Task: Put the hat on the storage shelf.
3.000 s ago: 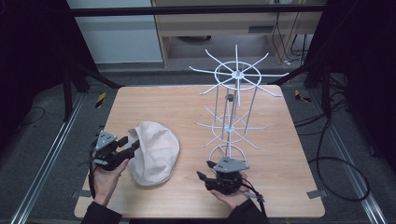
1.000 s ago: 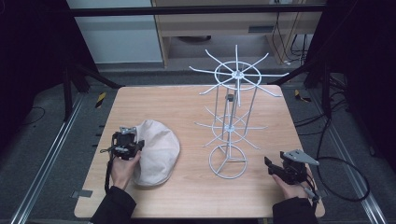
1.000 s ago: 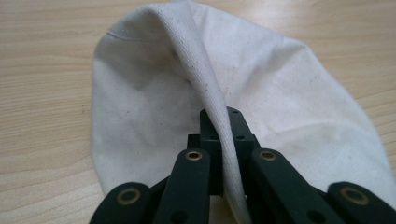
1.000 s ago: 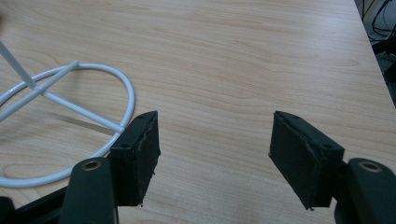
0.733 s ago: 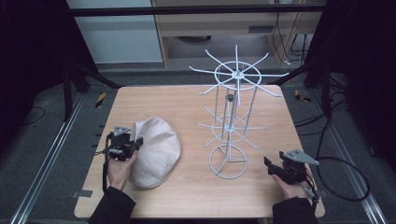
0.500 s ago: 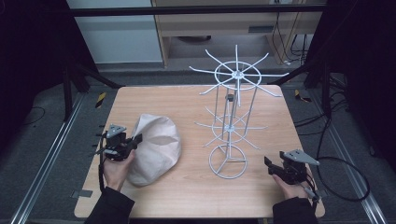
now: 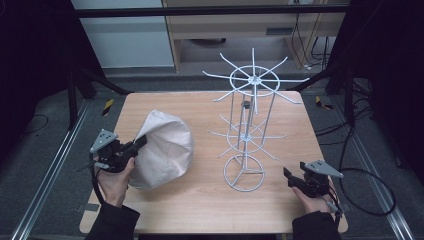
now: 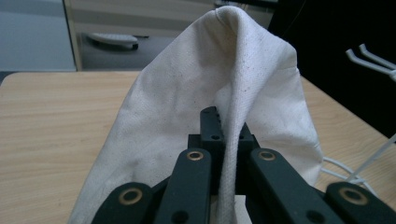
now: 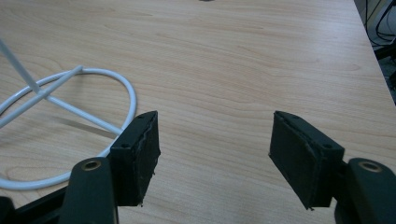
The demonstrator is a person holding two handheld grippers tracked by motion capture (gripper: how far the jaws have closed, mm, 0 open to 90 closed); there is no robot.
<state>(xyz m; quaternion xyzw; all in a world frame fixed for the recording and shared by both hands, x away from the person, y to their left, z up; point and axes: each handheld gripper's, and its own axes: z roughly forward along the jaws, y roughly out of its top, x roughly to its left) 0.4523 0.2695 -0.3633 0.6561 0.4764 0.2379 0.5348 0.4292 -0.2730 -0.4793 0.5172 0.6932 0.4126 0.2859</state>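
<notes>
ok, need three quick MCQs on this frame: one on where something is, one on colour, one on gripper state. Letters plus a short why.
1. Where is the cream cloth hat relative to the wire rack?
A. Left of it in the high view
B. Hung on its top spokes
C. Under its ring base

2. What colour is the wire rack?
A. Black
B. White
C. Red

3. What is the left gripper doing?
A. Open above bare table
B. Shut on the hat's fabric
C. Clamped on the rack

Answers:
1 A, the hat sits on the table apart from the rack.
2 B, spokes, poles and ring base are all white.
3 B, a fold of cloth is pinched between its jaws, while the right gripper is open over bare wood.
</notes>
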